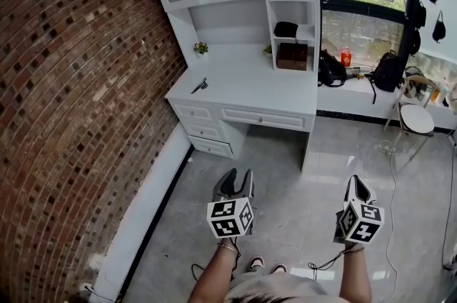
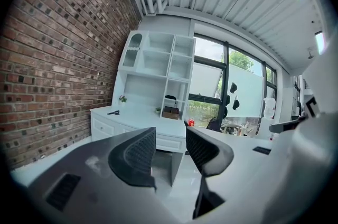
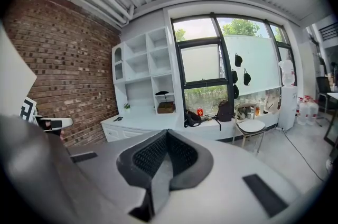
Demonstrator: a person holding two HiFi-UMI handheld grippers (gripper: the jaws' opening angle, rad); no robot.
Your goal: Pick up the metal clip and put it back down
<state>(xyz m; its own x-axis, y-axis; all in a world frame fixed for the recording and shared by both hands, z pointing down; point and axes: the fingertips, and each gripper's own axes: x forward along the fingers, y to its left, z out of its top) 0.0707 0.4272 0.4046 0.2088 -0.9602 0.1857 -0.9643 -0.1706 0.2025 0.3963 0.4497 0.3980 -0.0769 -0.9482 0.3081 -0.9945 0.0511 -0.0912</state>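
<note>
Two grippers point slightly downward, side by side. The left gripper (image 1: 235, 179) has its jaws wide with nothing between; the right gripper (image 1: 357, 186) is closed and empty. The metal clip (image 1: 199, 86) lies on the desk (image 1: 250, 83), well beyond the fingers – only the head view shows both forearms.

- The metal clip (image 1: 199, 86) shows only as a small dark speck on the white desk (image 1: 250, 80). Its shape cannot be made out in any view.
- The person's left forearm (image 1: 214, 276) and right forearm (image 1: 355, 279) run off the head view's bottom edge.
- The dark thing (image 1: 285, 28) on the shelf is too small to identify.
- The clutter (image 1: 432, 91) beside the chair (image 1: 416, 119) is too small to tell apart.
</note>
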